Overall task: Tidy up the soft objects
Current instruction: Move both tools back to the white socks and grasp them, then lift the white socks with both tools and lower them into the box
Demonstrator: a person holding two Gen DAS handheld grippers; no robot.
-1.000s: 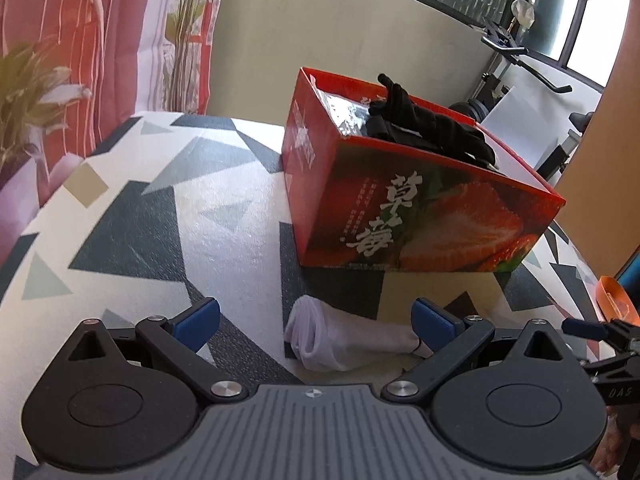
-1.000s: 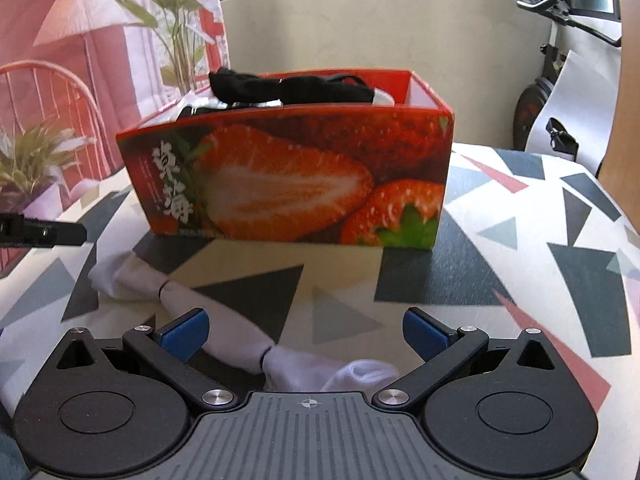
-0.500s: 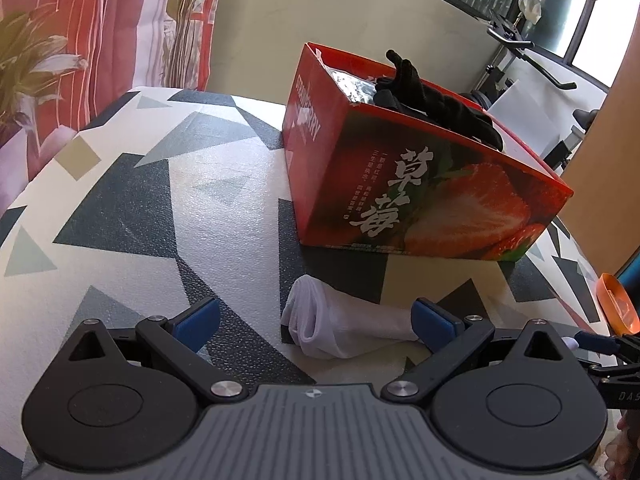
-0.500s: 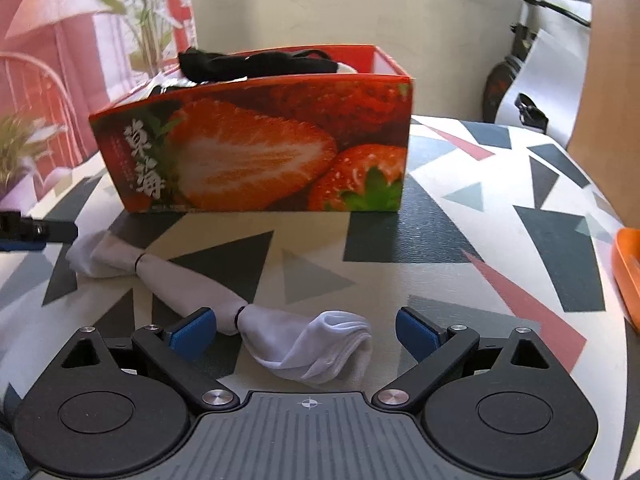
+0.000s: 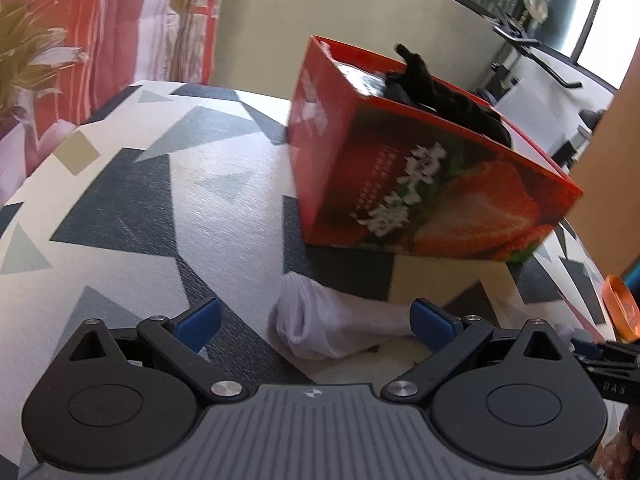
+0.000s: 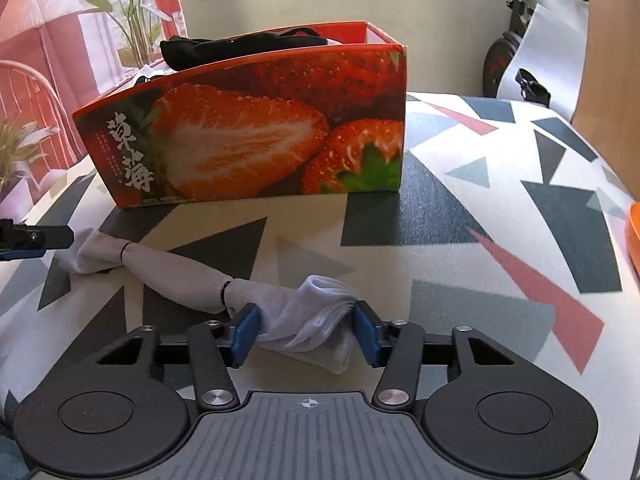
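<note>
Closing on the white sock roll (image 6: 188, 280) — right gripper (image 6: 306, 330) jaws have just been narrowing and its blue pads now touch the bunched end of the roll on both sides, fabric puckered between them. From those jaws the roll runs away to the left across the patterned counter (image 6: 500, 208), cinched by two thin dark bands, its far end near the tip of the other tool at the frame's left edge. Left gripper (image 5: 316, 314) jaws are spread wide, gripping nothing — the roll's opposite end (image 5: 320, 320) lies between them, closer to the right pad, and whether it touches that pad I cannot tell. Ahead of both sets of jaws stands the red strawberry box (image 6: 248, 128), upright on the counter, with a black cloth item (image 6: 240, 46) draped over its top rim. Left view is motion-blurred.
</note>
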